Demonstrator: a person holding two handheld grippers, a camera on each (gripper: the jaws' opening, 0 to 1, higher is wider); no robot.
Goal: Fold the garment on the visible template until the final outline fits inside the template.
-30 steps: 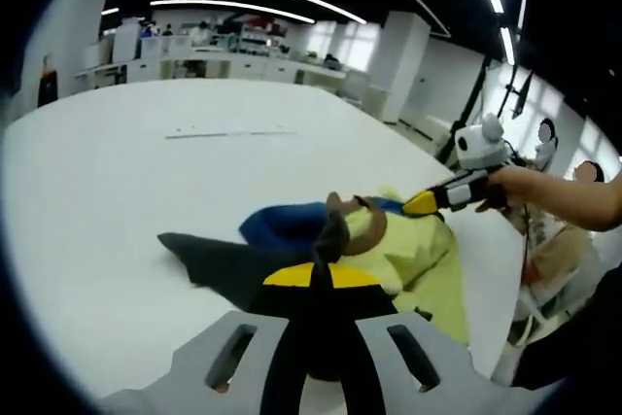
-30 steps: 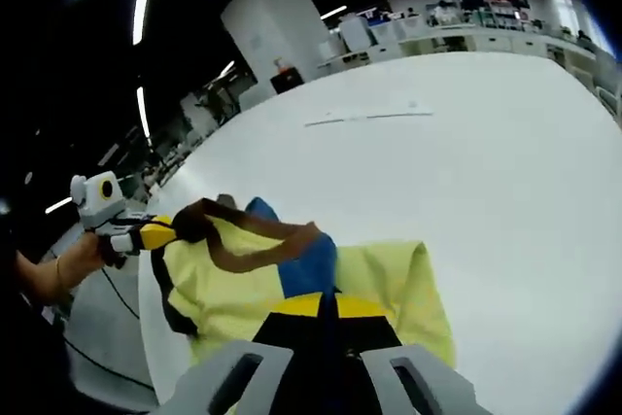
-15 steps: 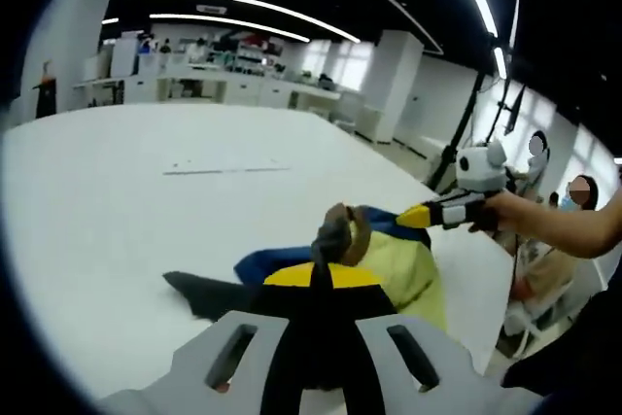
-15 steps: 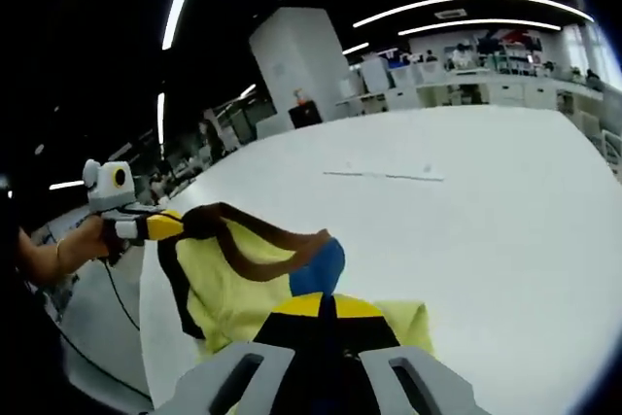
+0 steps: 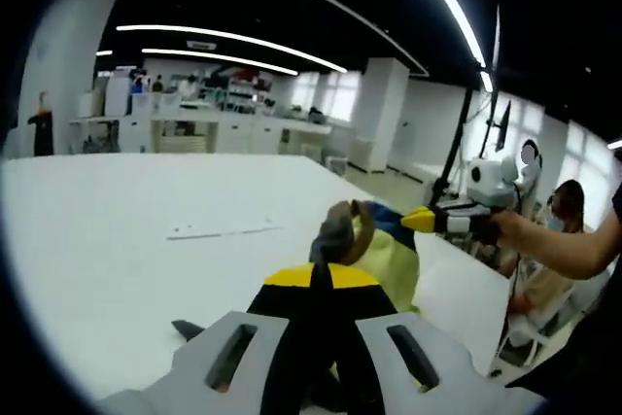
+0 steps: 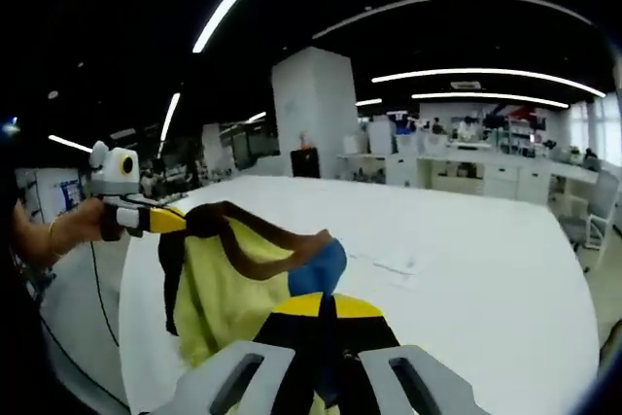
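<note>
Garment (image 5: 384, 250), yellow with blue, black and brown parts, hangs lifted between the two grippers, above the white desk (image 5: 117, 240). In the right gripper view the garment (image 6: 224, 279) drapes down from a brown edge stretched between both sets of fingers, yellow body below, blue patch just ahead of the near fingers.

Desk: large, white, mostly bare; a thin pale strip (image 5: 222, 231) lies on it well beyond the left fingers, and a similar faint mark (image 6: 389, 264) sits beyond the right fingers. A dark bit of cloth (image 5: 190, 329) touches the desk just left of the left gripper body.

Room: big open office or lab, dark ceiling with long light strips (image 5: 224, 38), white pillar (image 6: 313, 109), white counters and cabinets (image 6: 486, 177) at the back. A seated person (image 5: 559, 240) is at the far right in the left gripper view.

Left gripper (image 5: 322, 274): fingers pressed together on bunched brown and grey fabric at their tips. It also appears in the right gripper view (image 6: 160, 220), held in a hand (image 6: 73, 225), pinching the black and brown corner.

Right gripper (image 6: 326, 303): fingers closed, blue and brown cloth at the tips. In the left gripper view it comes in from the right (image 5: 428, 220), held level by a hand (image 5: 515, 230) with the forearm extended, clamping the garment's far corner.
</note>
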